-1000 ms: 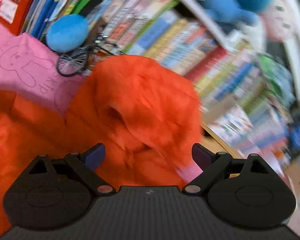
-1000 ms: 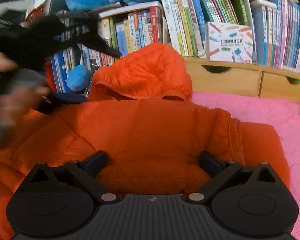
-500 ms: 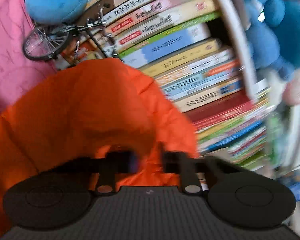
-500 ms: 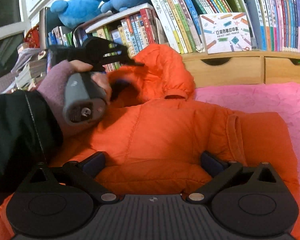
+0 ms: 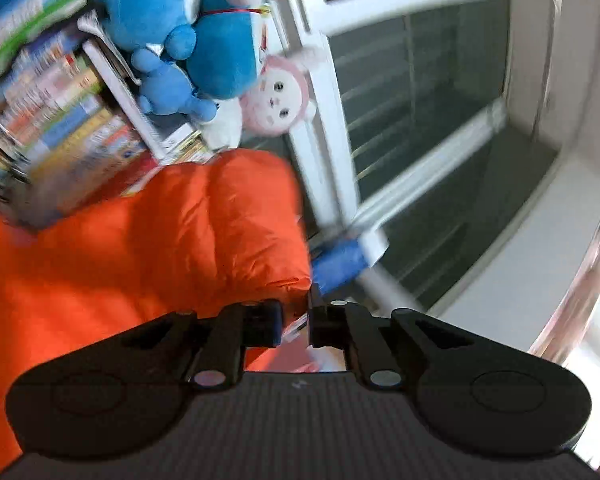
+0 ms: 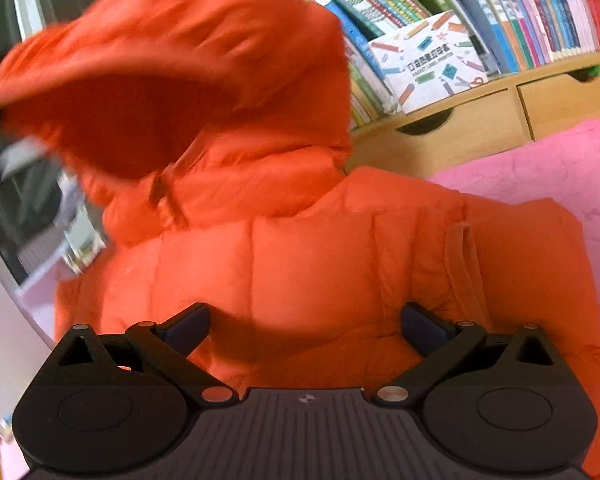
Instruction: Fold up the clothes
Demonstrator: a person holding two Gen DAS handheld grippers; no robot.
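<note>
An orange puffer jacket point(image 6: 300, 264) lies on a pink blanket point(image 6: 540, 168). Its hood point(image 6: 188, 72) is lifted up and toward me in the right wrist view. My left gripper point(image 5: 294, 312) is shut on the hood's edge point(image 5: 204, 232) and holds it raised. My right gripper point(image 6: 304, 320) is open, low over the jacket's back, with a finger on each side of the padded fabric. The left gripper shows only as a dark blur at the left edge of the right wrist view.
A wooden shelf with drawers point(image 6: 480, 120) and rows of books point(image 6: 500, 12) stands behind the jacket. Blue and pink plush toys point(image 5: 204, 48) sit on the books. A white-framed window point(image 5: 420, 140) lies to the left.
My left gripper closed on the hood and lifted it up and over toward the jacket's body. The right gripper stayed open over the jacket.
</note>
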